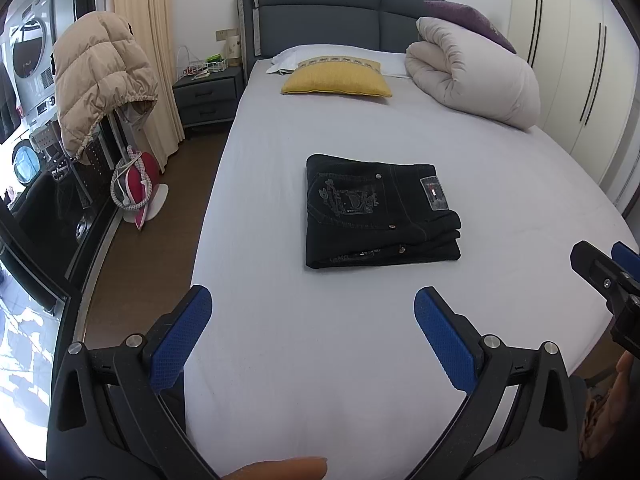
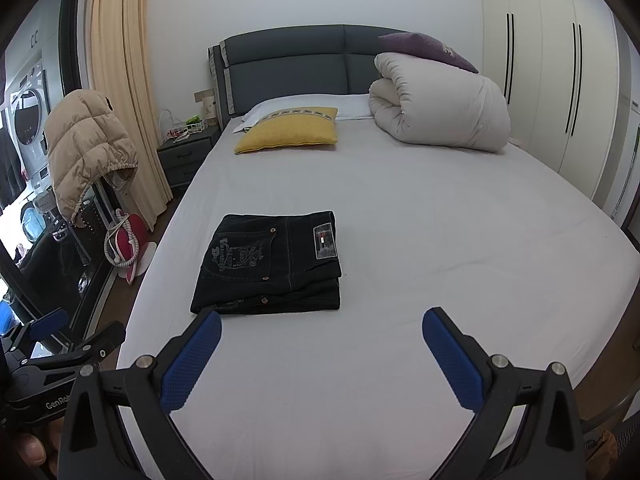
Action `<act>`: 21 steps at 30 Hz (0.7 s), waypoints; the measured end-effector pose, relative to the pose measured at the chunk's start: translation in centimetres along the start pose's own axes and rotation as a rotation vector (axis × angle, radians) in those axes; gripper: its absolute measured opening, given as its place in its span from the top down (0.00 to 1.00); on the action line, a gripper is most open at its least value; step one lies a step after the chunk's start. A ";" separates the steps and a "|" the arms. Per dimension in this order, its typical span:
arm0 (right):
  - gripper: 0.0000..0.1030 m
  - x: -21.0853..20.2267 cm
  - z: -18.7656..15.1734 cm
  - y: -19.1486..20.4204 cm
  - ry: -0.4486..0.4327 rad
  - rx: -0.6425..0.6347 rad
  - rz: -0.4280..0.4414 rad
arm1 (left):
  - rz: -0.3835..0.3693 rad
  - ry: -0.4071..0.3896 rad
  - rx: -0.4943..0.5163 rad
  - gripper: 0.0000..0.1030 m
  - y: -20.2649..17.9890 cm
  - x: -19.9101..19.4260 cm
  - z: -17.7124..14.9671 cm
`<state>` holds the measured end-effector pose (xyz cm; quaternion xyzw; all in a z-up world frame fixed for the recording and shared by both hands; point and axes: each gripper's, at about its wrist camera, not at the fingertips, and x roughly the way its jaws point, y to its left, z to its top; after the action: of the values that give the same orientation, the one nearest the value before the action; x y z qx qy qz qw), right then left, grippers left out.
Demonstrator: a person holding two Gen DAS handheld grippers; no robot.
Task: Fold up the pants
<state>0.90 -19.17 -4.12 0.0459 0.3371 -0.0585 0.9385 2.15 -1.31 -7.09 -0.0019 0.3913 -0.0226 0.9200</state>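
Black pants (image 1: 380, 210) lie folded in a compact rectangle on the white bed sheet (image 1: 320, 360), back pocket embroidery and a label facing up. They also show in the right wrist view (image 2: 272, 266). My left gripper (image 1: 314, 308) is open and empty, held above the sheet a little short of the pants. My right gripper (image 2: 322, 326) is open and empty, with its left finger's tip (image 2: 208, 328) close to the pants' near left corner. The right gripper also shows at the right edge of the left wrist view (image 1: 612, 276). The left gripper shows at the lower left of the right wrist view (image 2: 60, 344).
A yellow pillow (image 1: 338, 80), a rolled white duvet (image 1: 472, 76) and a purple cushion (image 1: 468, 20) lie near the dark headboard (image 1: 320, 12). A nightstand (image 1: 208, 96), a beige jacket (image 1: 100, 76) and an iron (image 1: 136, 184) stand left of the bed. Wardrobe doors (image 1: 580, 60) are right.
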 end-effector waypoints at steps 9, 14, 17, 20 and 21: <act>0.00 0.0 -0.2 0.2 0.002 -0.001 0.001 | -0.001 0.002 0.000 0.00 0.1 0.1 -0.1; 0.00 0.0 -0.3 0.3 0.002 -0.003 0.001 | 0.000 0.005 0.000 0.00 0.1 0.4 -0.5; 0.00 0.2 -0.5 0.3 0.005 -0.003 0.003 | -0.001 0.008 0.001 0.00 0.1 0.6 -0.5; 0.00 0.3 -0.7 0.3 0.006 -0.005 0.004 | -0.002 0.012 0.002 0.00 0.1 0.7 -0.5; 0.00 0.3 -0.8 0.3 0.007 -0.005 0.004 | -0.003 0.013 0.003 0.00 0.1 0.8 -0.6</act>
<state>0.68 -18.79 -4.87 0.0444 0.3403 -0.0553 0.9376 2.28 -1.19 -8.03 -0.0011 0.3972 -0.0245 0.9174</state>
